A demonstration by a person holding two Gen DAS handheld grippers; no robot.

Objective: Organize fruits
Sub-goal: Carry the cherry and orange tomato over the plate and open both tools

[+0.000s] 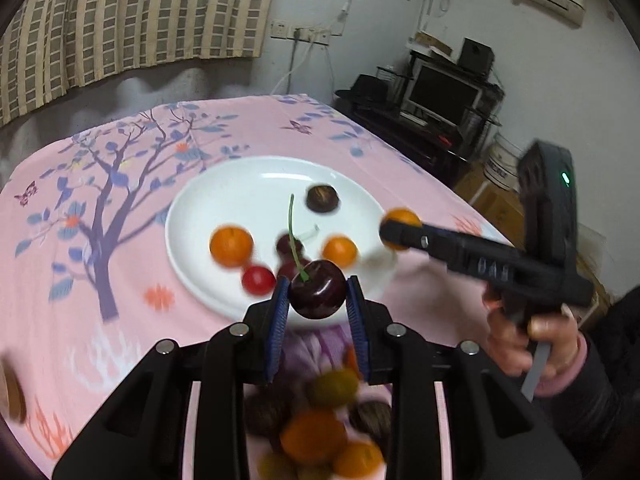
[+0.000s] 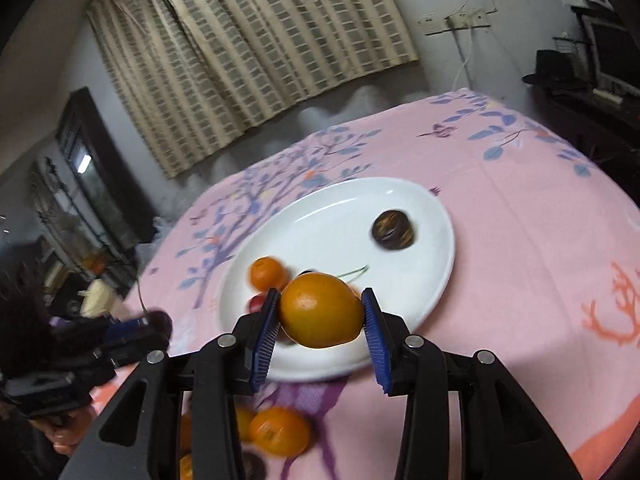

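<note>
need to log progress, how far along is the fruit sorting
Done: white plate already holds several fruits. In hand: left gripper grips a dark cherry, right gripper an orange fruit, both over the plate. Left: the loose pile on the pink tablecloth.

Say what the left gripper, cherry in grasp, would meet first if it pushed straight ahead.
Probably the white plate: the left gripper holding the dark cherry points toward its near rim, with the red fruit just beyond. Depth is unclear.
</note>
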